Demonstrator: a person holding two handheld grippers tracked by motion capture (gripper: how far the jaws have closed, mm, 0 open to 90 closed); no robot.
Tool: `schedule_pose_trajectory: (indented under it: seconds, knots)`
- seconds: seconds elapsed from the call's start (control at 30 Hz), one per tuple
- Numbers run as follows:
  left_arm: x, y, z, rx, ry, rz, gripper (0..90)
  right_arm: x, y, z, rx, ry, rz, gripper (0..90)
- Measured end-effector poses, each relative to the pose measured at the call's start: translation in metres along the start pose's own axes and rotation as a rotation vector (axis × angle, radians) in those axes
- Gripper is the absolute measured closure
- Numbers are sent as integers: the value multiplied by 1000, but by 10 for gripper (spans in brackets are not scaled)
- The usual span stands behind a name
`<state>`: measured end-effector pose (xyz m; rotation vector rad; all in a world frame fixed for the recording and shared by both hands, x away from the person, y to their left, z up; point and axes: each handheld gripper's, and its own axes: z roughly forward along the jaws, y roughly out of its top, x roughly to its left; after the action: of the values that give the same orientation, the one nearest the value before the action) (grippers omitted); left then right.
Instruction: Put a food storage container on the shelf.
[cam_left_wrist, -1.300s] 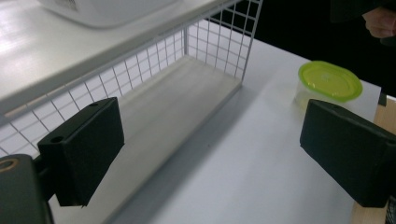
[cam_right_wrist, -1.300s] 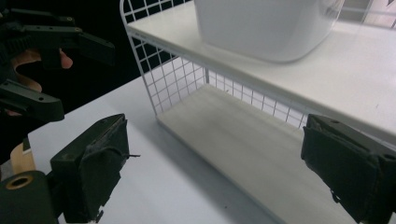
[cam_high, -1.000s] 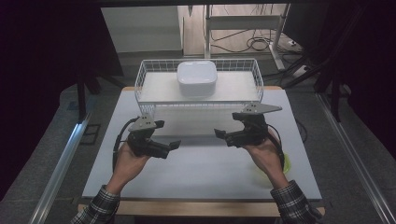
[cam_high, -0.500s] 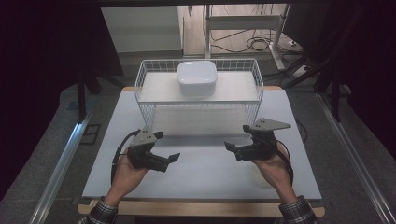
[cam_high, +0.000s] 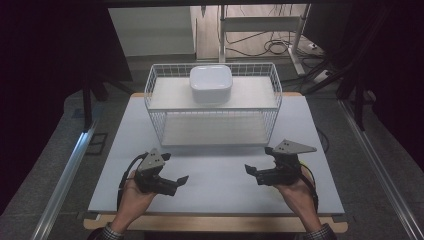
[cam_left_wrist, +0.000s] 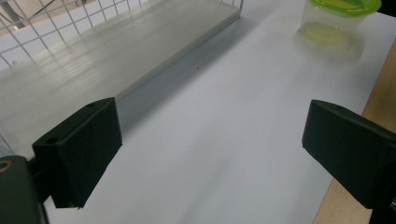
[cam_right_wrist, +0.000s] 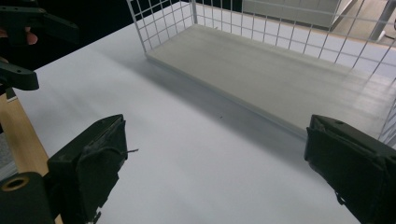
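Both grippers empty, jaws spread wide: left gripper (cam_high: 181, 179) and right gripper (cam_high: 249, 170) sit low at the table's (cam_high: 220, 175) near edge, tips facing each other. The white lidded box (cam_high: 210, 83) is on the top shelf of the wire rack (cam_high: 155, 125), straight ahead and above, roughly centred between your 2 hands. The left is marginally nearer. You'd need to reach forward and up.
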<state>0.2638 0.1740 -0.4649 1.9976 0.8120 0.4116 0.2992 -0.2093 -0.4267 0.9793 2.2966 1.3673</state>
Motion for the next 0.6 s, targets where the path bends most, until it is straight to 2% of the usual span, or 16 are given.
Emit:
schedule_pose_trajectory:
  seconds: [0.27, 0.6]
  knots:
    - [-1, -23, -2, -25, 23, -45, 39, 5, -19, -3, -1, -26, -16, 74]
    - [-10, -43, -6, 9, 53, -9, 37, 11, -39, -1, 24, -46, -33, 83]
